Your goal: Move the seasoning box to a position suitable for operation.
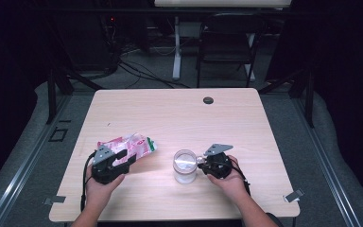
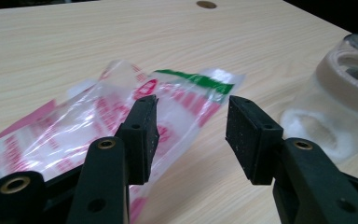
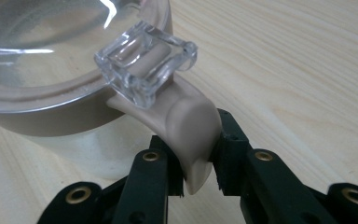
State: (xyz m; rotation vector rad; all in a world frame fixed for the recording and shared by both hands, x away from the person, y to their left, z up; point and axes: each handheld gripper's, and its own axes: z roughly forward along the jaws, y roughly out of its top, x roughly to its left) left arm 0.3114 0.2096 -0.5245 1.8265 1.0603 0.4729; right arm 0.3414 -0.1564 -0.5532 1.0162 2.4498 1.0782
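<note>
Your left gripper [image 1: 123, 158] sits at the near left part of the table [image 1: 179, 109], right by the bag [image 1: 132, 145]. The bag is a clear plastic one with pink print and a green strip at one end, and it lies flat on the wood. In the left gripper view your jaws stand apart, one pad [image 2: 144, 135] resting over the bag's edge and the other over bare wood. They are not pinching anything. Your right gripper [image 1: 202, 161] is at the near middle, just to the right of the jar [image 1: 185, 166]. The jar is clear, stands upright and has a beige ring round its top. It stands well apart from the bag, to the bag's right. In the right gripper view your jaws are squeezed on the beige latch [image 3: 193, 135] that sticks out from the jar's ring, with a clear clasp [image 3: 144, 65] just above it. Your hands hold both grippers low over the table.
</note>
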